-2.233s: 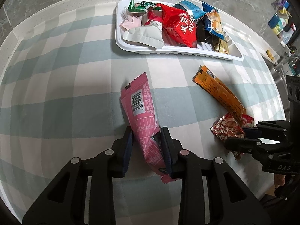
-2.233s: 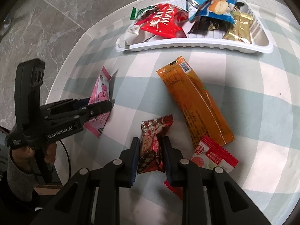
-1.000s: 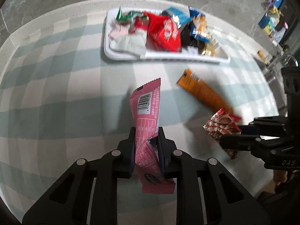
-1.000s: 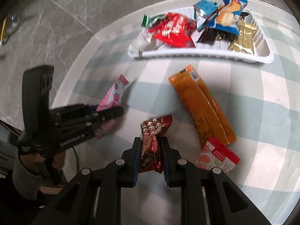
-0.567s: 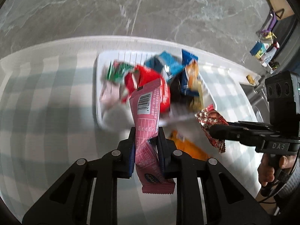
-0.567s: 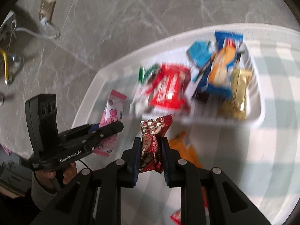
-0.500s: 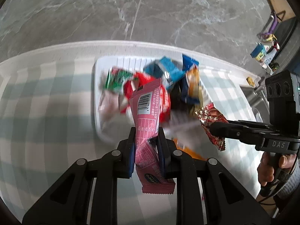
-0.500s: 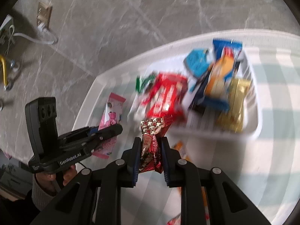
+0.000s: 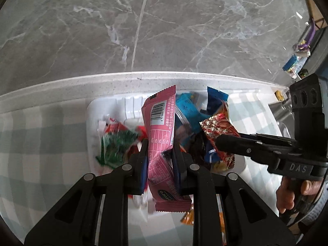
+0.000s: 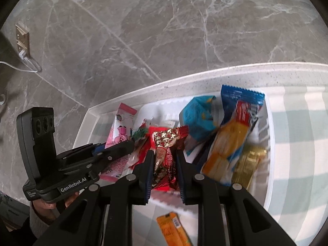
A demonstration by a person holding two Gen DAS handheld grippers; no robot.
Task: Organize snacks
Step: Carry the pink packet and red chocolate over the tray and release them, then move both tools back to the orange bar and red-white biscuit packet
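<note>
Left gripper (image 9: 160, 162) clamped on pink foil snack bar with barcode (image 9: 161, 123), held upright over white ribbed plastic tray (image 9: 131, 104). Right gripper (image 10: 164, 164) clamped on red star-printed candy wrapper (image 10: 166, 143), also above tray, just beside the pink bar. Tray heaped with blue, teal, red, green and gold packets. Long orange packet (image 10: 174, 229) flat on pale green checked tablecloth (image 10: 297, 153), near tray's front rim.

Lighting: soft, even daylight, moderately bright; faint glare on marble floor (image 9: 164, 24). Strong fisheye curvature, dark vignette at corners. Motion blur over snacks in white tray (image 10: 268, 164); gripper fingers (image 9: 141, 160) sharp.
</note>
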